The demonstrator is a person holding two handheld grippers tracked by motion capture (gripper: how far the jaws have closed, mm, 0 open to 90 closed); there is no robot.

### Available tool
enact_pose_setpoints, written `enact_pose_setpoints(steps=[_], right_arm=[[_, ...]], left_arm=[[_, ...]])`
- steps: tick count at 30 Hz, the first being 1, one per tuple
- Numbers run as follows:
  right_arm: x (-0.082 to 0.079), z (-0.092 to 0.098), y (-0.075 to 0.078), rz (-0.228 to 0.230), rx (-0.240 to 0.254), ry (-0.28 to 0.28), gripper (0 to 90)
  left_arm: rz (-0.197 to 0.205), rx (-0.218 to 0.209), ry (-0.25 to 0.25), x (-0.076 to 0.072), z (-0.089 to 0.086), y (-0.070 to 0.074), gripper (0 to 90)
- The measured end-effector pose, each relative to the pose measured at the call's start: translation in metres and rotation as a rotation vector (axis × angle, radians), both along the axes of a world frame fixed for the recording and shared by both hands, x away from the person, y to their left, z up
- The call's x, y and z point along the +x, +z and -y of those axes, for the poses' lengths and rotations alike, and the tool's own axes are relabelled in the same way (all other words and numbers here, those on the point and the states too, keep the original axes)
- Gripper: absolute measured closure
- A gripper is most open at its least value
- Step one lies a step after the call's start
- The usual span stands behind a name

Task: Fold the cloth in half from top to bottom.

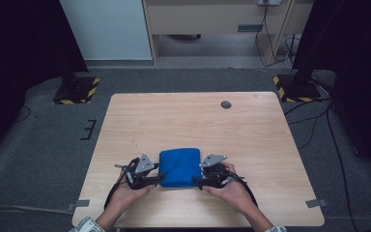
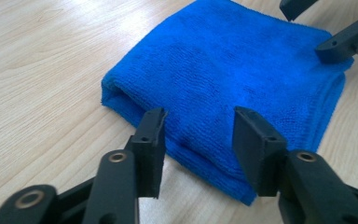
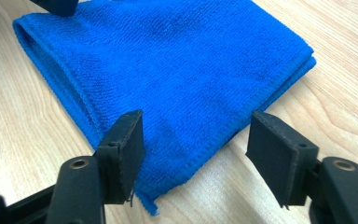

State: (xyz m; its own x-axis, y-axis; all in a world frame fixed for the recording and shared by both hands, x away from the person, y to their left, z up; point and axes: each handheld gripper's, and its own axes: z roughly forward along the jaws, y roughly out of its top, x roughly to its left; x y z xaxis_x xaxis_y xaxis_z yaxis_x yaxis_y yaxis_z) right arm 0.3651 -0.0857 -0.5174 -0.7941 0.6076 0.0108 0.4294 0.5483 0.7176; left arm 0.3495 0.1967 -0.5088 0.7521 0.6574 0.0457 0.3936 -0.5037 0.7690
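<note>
Blue microfibre cloth [image 1: 179, 166], folded into a thick, roughly square pad, lies flat on the wooden tabletop [image 1: 251, 130] toward the person's edge, midway between the two hands. Its layers are stacked evenly, with the stitched hems aligned along one side and a rounded fold along another, which suggests a completed or nearly completed fold.

The left gripper [image 1: 147, 178] sits just beside the cloth's left edge, and the right gripper [image 1: 204, 180] just beside its right edge. Each is held low, pointing inward at a near corner of the pad.

In the left gripper view, the left fingers [image 2: 150, 144] stand apart, straddling the cloth's near edge without pressing on it; the fabric beneath shows no pinch or lift. In the right gripper view, the right fingers [image 3: 123, 149] are likewise apart, one over the cloth's corner, the other over bare wood beyond the hem. Neither gripper holds anything.

Assessment: the symmetrical placement of both grippers at the near corners is consistent with the pad having been laid down by two corners at once, or with preparation for a further fold from the near edge. The frames do not settle which. The cloth rests stably, with no overhang at the tabletop edge. One loose corner [image 3: 151, 207] protrudes slightly at the near hem and could snag on a fresh grasp.
</note>
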Motion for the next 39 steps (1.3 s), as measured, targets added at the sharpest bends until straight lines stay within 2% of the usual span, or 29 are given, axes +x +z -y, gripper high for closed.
enact_pose_setpoints(steps=[1, 3, 4, 7, 8, 11, 20, 21, 24, 26, 28, 31, 37, 38, 39], right_arm=[[-0.001, 0.000, 0.000, 0.007, -0.005, -0.001, 31.9], [-0.001, 0.000, 0.000, 0.013, -0.007, -0.002, 29.9], [0.000, 0.001, 0.000, 0.016, -0.009, -0.005, 25.9], [0.002, 0.000, 0.001, 0.015, -0.002, -0.015, 20.8], [0.003, 0.001, 0.001, 0.018, 0.002, -0.020, 18.6], [0.009, 0.000, 0.002, 0.020, 0.030, -0.038, 12.4], [0.019, -0.005, 0.006, 0.025, 0.051, -0.047, 9.7], [0.021, -0.005, 0.006, 0.011, 0.058, -0.051, 9.5], [0.024, -0.006, 0.007, 0.011, 0.055, -0.065, 9.3], [0.027, -0.007, 0.008, 0.010, 0.053, -0.084, 9.3], [0.029, -0.007, 0.009, 0.005, 0.054, -0.089, 9.2], [0.037, -0.007, 0.013, -0.009, 0.085, -0.109, 8.5], [0.050, -0.007, 0.021, -0.015, 0.106, -0.131, 8.7], [0.052, -0.008, 0.023, -0.005, 0.112, -0.130, 8.8], [0.056, -0.009, 0.029, -0.004, 0.142, -0.130, 8.7]], left_arm=[[0.013, 0.023, 0.005, -0.002, 0.001, 0.000, 47.3], [0.021, 0.035, 0.006, -0.002, 0.001, -0.001, 44.9], [0.020, 0.038, 0.016, 0.000, 0.002, -0.001, 40.2], [0.010, 0.037, 0.032, 0.002, 0.002, -0.002, 31.8], [0.008, 0.039, 0.041, 0.002, 0.002, -0.002, 31.8], [-0.001, 0.023, 0.078, 0.006, -0.001, -0.002, 20.2], [-0.016, 0.013, 0.095, 0.011, -0.003, -0.002, 6.8], [-0.019, 0.004, 0.100, 0.012, -0.004, -0.001, 6.7], [-0.023, 0.011, 0.096, 0.013, -0.004, -0.001, 6.9], [-0.044, -0.008, 0.112, 0.015, -0.006, -0.001, 7.1], [-0.051, -0.004, 0.118, 0.019, -0.007, 0.001, 7.1], [-0.067, 0.000, 0.109, 0.025, -0.009, 0.004, 7.4], [-0.078, -0.004, 0.131, 0.038, -0.019, 0.014, 6.7], [-0.080, -0.001, 0.132, 0.040, -0.020, 0.015, 6.7], [-0.076, 0.006, 0.140, 0.041, -0.023, 0.016, 6.5]])
